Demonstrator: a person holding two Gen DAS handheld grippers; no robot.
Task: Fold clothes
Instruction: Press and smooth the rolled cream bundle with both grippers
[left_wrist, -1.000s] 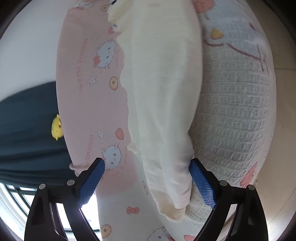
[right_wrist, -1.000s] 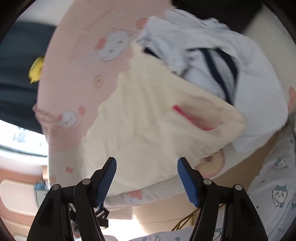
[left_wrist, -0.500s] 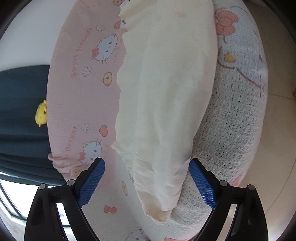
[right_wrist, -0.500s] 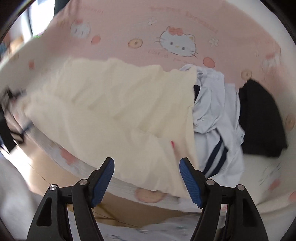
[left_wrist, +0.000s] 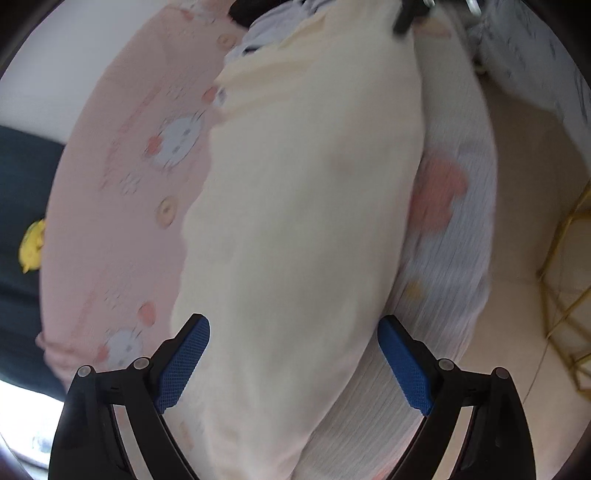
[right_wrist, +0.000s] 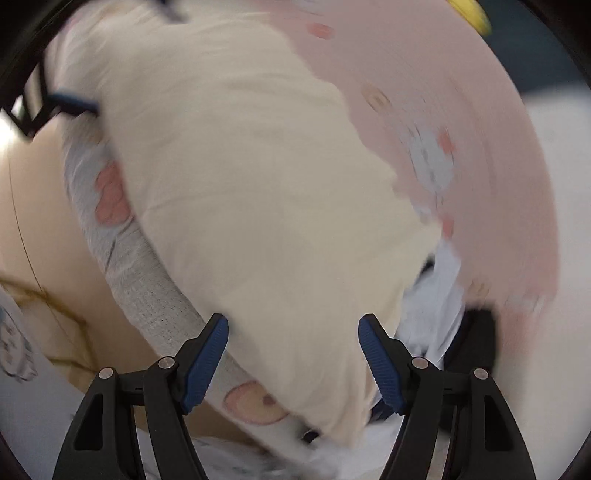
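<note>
Cream garment (left_wrist: 303, 206) lies along the bed's (left_wrist: 122, 206) near edge, floor (left_wrist: 524, 206) open beside. Left gripper (left_wrist: 293, 363) and right gripper (right_wrist: 293, 360) hover wide apart, holding nothing.

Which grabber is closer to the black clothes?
Right. The right gripper hangs open over the cream cloth, with the black clothes just beside its finger. From the left gripper, also open, they lie at the cloth's far end.

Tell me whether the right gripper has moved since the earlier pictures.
Yes. The right gripper has rolled and swung round: the pink sheet, earlier up and left of the cream garment, now lies right of it.
</note>
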